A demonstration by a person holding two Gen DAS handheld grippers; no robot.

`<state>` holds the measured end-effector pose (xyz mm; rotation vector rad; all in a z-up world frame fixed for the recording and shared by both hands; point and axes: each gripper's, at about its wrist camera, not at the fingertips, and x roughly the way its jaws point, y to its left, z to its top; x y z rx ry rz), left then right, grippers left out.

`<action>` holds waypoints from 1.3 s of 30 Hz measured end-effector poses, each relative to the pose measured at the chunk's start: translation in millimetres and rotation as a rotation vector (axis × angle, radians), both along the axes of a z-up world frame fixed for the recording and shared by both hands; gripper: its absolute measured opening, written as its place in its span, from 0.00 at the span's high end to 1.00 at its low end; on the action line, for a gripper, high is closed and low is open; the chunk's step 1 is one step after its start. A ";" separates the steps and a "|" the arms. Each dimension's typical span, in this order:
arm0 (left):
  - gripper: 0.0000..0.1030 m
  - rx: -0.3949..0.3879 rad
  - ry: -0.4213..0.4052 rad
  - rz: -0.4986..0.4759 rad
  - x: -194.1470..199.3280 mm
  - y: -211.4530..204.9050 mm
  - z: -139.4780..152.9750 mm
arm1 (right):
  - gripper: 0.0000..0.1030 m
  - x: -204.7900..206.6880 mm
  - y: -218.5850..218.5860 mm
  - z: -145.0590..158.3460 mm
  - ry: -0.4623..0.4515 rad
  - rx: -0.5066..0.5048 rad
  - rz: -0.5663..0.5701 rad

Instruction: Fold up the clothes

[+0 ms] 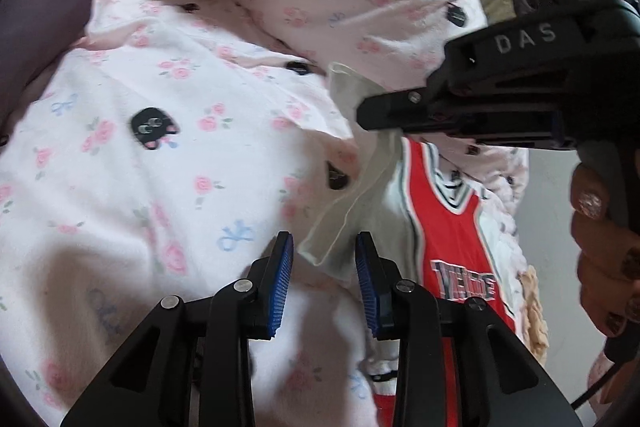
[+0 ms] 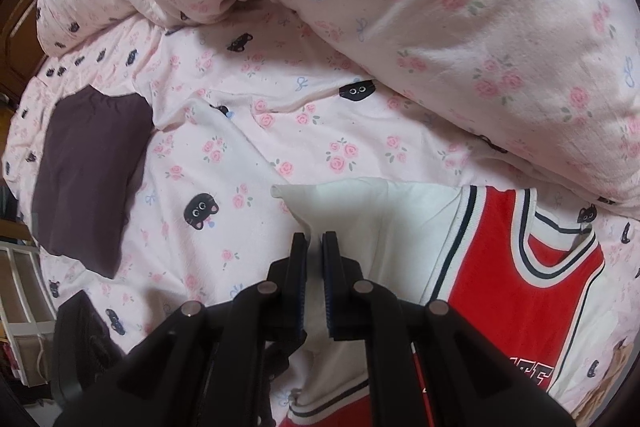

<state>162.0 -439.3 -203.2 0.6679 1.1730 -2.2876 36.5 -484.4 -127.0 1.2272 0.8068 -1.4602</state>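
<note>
A white T-shirt (image 2: 404, 223) with a red basketball-jersey print (image 2: 524, 279), trimmed in black and white stripes and bearing partly legible lettering low on the chest, lies on the bed (image 2: 280, 131) at the near right, on pink bedding patterned with roses and black cat faces. The right gripper (image 2: 315, 243) has its jaws nearly closed, pinching the white sleeve (image 2: 320, 203), which rises into a fold. The left gripper (image 1: 324, 255) hovers over the sleeve's hem with its jaws apart, blue pads (image 1: 283, 279) bare, holding nothing. A folded dark purple garment (image 2: 88, 175) rests at the far left. A bunched duvet (image 2: 480, 27) lies across the far side.
</note>
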 end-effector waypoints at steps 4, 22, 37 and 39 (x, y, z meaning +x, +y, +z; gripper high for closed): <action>0.97 -0.059 0.017 -0.051 -9.0 8.3 12.4 | 0.92 -10.8 7.4 2.3 -0.044 -0.034 -0.034; 0.97 -0.203 -0.052 -0.246 -36.8 41.5 30.3 | 0.92 -81.9 104.7 -9.9 -0.355 -0.341 -0.367; 0.96 -0.231 -0.148 -0.357 -54.9 60.1 23.4 | 0.92 -103.7 161.5 -51.7 -0.465 -0.417 -0.564; 0.94 -0.234 -0.154 -0.358 -55.9 61.3 22.7 | 0.90 -107.3 161.7 -63.3 -0.487 -0.406 -0.584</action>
